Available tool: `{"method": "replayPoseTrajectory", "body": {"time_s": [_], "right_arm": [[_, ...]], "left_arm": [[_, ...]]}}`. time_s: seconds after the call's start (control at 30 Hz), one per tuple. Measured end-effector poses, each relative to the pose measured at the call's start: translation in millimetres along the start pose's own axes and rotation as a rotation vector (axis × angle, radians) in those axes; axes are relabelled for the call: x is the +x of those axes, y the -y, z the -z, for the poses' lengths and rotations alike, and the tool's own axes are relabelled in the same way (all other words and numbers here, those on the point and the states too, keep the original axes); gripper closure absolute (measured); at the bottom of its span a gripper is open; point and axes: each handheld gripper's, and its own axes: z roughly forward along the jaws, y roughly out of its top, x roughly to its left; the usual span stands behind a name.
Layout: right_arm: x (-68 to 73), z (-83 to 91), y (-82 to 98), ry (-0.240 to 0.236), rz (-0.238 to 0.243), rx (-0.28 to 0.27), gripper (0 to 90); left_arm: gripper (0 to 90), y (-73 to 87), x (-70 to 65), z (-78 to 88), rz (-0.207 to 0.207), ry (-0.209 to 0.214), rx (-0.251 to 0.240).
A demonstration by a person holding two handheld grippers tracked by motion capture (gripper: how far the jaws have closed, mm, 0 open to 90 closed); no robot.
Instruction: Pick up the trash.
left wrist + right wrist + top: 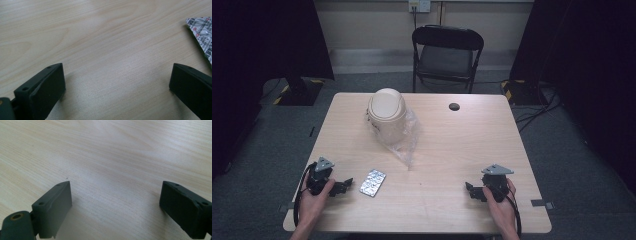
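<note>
Blister pack (373, 182) flat, long axis slanting toward far-right; both hand-held grippers' jaws apart.

Left tool (343, 186) just beside blister pack (373, 182); right tool (473, 190) well apart, on table (447, 145).

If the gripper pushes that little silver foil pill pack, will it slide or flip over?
The flat silver foil pill pack lies low on the smooth wooden table, so it would probably slide, not flip. It looks thin and light, so a small nudge may send it skating. Lying so flat, it could be tricky to grab.
</note>
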Motion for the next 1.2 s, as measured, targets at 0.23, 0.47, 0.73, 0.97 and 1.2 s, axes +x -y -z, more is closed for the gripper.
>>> {"method": "replayPoseTrajectory", "body": {"time_s": [0.23, 0.47, 0.73, 0.97, 1.2], "right_arm": [[-6.6, 0.4, 0.2, 0.012, -0.01, -0.001, 10.5], [-11.1, 0.5, 0.3, 0.015, -0.01, 0.0, 10.9], [-11.2, 0.5, 0.3, 0.015, -0.01, 0.0, 10.9], [-11.3, 0.5, 0.3, 0.015, -0.009, 0.0, 10.9], [-11.2, 0.5, 0.3, 0.015, -0.01, 0.0, 10.9]], "left_arm": [[0.2, 0.0, -0.7, 0.3, 0.011, -0.005, -0.001], [16.7, 1.5, 1.9, 6.5, 0.039, -0.035, -0.025], [16.5, 0.1, 2.5, 11.5, 0.064, 0.019, -0.053], [16.8, -6.3, -3.2, 12.1, 0.061, 0.079, -0.092], [17.8, -19.5, -7.3, 18.4, 0.03, 0.11, -0.119]]}}
